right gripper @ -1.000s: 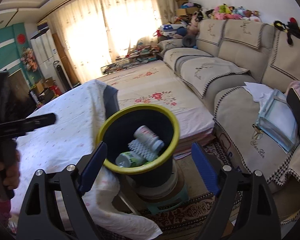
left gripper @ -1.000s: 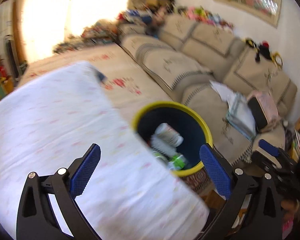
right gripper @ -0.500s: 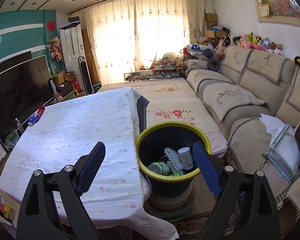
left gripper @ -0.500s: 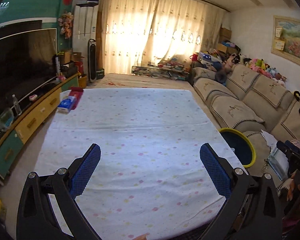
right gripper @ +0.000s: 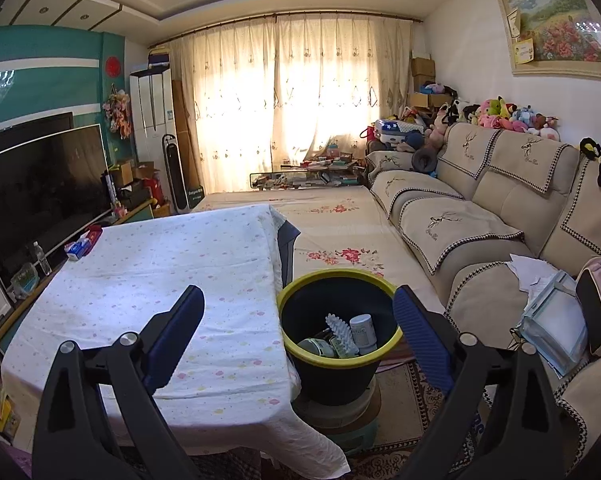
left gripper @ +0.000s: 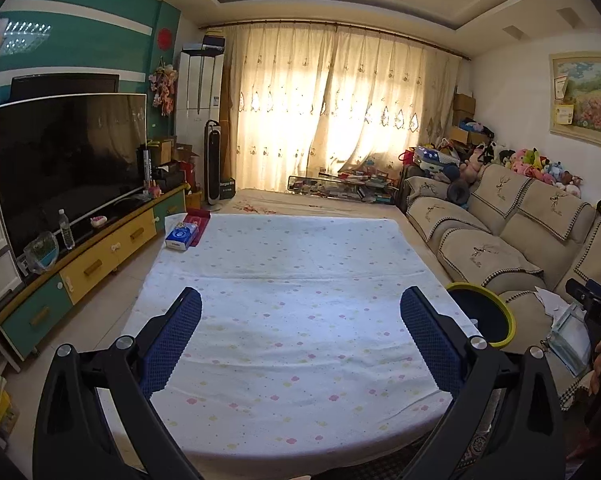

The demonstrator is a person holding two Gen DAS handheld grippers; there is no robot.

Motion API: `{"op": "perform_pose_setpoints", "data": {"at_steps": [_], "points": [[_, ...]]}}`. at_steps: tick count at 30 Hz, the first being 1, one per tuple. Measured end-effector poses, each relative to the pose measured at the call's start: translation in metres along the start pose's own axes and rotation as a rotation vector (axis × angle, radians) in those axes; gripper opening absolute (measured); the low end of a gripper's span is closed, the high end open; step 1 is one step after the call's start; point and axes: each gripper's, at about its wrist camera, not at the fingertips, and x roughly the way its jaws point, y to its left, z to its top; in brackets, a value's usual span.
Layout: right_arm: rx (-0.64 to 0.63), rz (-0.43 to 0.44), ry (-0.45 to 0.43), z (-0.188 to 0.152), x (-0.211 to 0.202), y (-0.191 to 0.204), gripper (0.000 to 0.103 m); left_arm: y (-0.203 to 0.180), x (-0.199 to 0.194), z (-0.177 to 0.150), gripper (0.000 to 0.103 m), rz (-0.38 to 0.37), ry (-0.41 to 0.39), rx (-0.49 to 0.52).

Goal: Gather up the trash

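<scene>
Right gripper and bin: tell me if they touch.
Apart. The right wrist view shows the right gripper, jaws opening and empty, hanging above the bin, clear of its rim.

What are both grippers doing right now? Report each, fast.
Left gripper: open, nothing between its jaws.
Right gripper: jaws opening, nothing between them.

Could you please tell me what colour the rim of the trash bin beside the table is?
Yellow-green, on a round dark plastic trash bin; clearest in the right wrist view.
</scene>
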Motion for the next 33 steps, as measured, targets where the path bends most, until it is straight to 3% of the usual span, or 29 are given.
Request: {"op": "perform_pose_setpoints", "data": {"at_steps": [33], "points": [[-0.001, 0.020, 0.004, -0.001, 0.004, 0.004, 0.091, -0.007, 0.005, 0.009, 0.098, 0.014, 0.011, -0.011]]}}
